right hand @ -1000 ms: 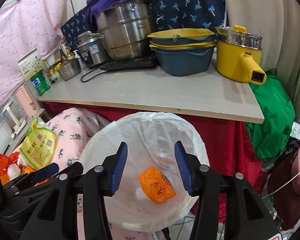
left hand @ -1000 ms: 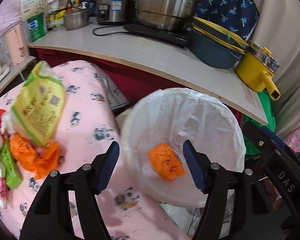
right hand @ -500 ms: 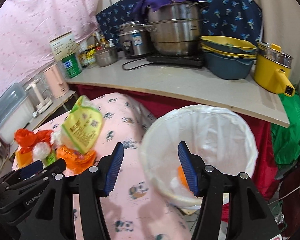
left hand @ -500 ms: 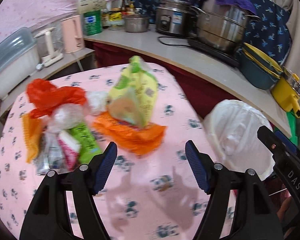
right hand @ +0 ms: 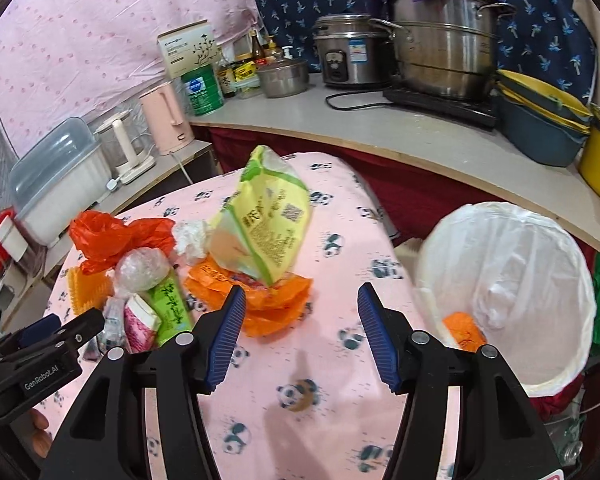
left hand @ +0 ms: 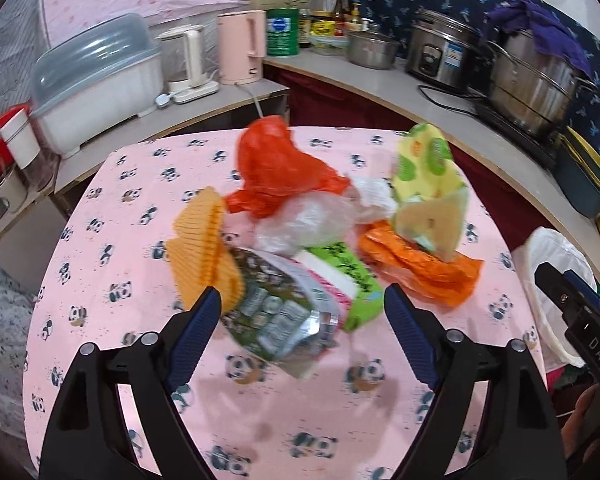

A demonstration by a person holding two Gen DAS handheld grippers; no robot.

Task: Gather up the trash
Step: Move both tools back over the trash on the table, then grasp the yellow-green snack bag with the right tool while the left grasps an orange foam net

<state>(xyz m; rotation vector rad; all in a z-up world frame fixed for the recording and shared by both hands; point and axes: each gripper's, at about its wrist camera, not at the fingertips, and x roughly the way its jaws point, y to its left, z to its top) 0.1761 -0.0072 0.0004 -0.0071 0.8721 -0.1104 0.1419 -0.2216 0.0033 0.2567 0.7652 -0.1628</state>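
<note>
The trash pile [left hand: 320, 240] sits mid-frame on the bench [left hand: 260, 420], just ahead of your left tongs [left hand: 302, 332], empty and opening; your right tongs [right hand: 300, 336], released, hang nearer the bin [right hand: 508, 300], lower right

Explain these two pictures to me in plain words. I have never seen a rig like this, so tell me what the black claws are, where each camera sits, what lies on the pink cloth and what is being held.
No robot here: a person carries a handheld two-finger gripper in each hand, each with a fisheye camera looking along its fingers. One picture comes from the left gripper, whose jaws are opening, empty. The other comes from the right gripper, open and empty too. On the panda tablecloth lies a trash pile: a red plastic bag, a yellow-green snack bag, orange wrappers and a green carton. Beside the table stands a bin with a white liner, holding one orange wrapper.
</note>
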